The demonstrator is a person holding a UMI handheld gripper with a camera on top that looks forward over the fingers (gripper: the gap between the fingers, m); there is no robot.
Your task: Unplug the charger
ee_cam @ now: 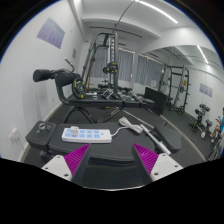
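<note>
A white power strip [85, 133] lies on the dark table [45, 152], just ahead of my left finger. A white charger [127, 124] sits at the strip's right end, with a white cable [150, 138] running off to the right across the table. My gripper [111, 158] is open and holds nothing. Its two pink pads [75, 159] stand wide apart, short of the strip and the charger.
A small black device [38, 130] lies on the table left of the strip. Beyond the table stand gym machines [105, 70] and a weight bench [55, 76]. A rack [178, 85] stands at the back right by the windows.
</note>
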